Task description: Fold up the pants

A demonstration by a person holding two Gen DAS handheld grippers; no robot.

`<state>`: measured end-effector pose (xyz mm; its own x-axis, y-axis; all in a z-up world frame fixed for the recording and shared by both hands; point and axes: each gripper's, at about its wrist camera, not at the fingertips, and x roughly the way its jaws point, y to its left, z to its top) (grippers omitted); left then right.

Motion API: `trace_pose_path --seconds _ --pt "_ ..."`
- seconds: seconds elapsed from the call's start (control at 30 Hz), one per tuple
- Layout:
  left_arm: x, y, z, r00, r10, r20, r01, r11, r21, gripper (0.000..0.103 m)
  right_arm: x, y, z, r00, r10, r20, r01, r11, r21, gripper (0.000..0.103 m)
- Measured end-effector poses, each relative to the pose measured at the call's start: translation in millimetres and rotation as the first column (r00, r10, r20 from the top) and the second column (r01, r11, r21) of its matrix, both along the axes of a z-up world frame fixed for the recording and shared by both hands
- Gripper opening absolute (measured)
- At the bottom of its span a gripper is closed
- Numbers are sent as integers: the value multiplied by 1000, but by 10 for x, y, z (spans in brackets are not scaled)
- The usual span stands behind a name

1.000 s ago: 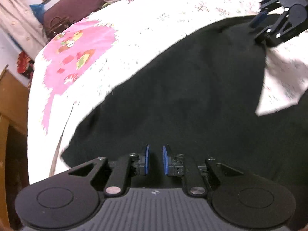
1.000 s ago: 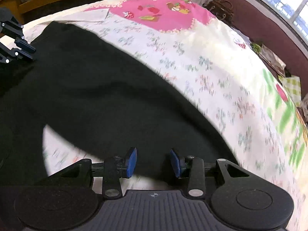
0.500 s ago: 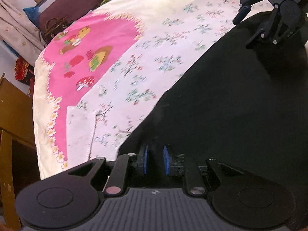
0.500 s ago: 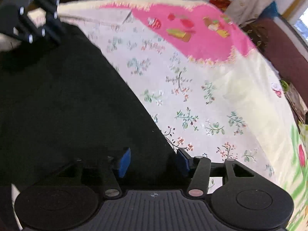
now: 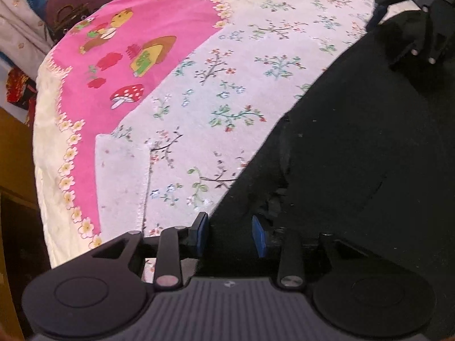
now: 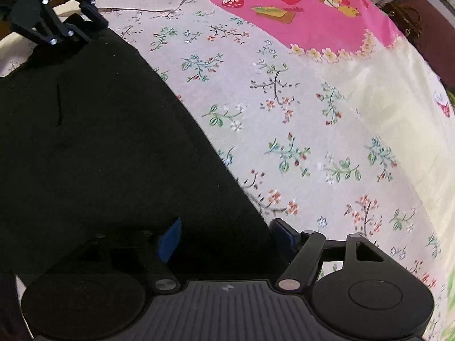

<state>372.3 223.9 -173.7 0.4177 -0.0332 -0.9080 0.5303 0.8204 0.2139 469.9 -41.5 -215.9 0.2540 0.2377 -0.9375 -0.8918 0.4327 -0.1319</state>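
Black pants (image 5: 355, 153) flat on floral bedspread (image 5: 227, 91), edge diagonal, both grippers' jaws parted over it.

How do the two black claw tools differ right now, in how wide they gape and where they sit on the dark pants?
The right gripper gapes wider than the left gripper. The left one's outer finger sits over the flowered sheet; the right gripper's sits there too, on the opposite side. Both are open, with the black pants edge between their blue pads.

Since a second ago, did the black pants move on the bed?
Yes. The pants were carried across the blanket toward the pink patch; their edge lay far from it, and now lies much closer.
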Motion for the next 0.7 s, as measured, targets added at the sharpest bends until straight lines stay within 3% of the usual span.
trace_pose_path --seconds 0.13,0.27,0.3,0.33,0.37,0.43,0.53,0.7 --pt "22 53 -37 1000 10 -7 -10 1000 11 52 -28 -5 11 1000 16 -14 -16 1000 -7 53" --pt "85 -15 -156 999 27 -32 -26 999 33 51 -1 80 -126 1000 -14 -5 14 999 -36 57" --pt "86 -35 -166 999 33 -38 -31 999 38 48 -15 105 -132 1000 -24 -3 24 999 -44 54" --pt "76 -54 -161 999 32 -42 -30 999 37 39 -46 118 -110 1000 -25 -5 25 999 -43 41" --pt "47 -76 -146 999 25 -41 -23 999 38 32 -86 123 -76 999 -33 -4 33 999 -42 21" --pt "-14 -129 -125 1000 14 -11 -13 997 80 26 -187 130 -21 998 -48 39 51 996 -69 0" --pt "-88 -176 -77 1000 13 14 -14 994 108 19 -339 118 80 996 -45 75 52 994 -91 0" --pt "-301 -198 163 998 1 63 -8 995 102 18 -567 8 385 995 -56 82 60 997 -56 0"
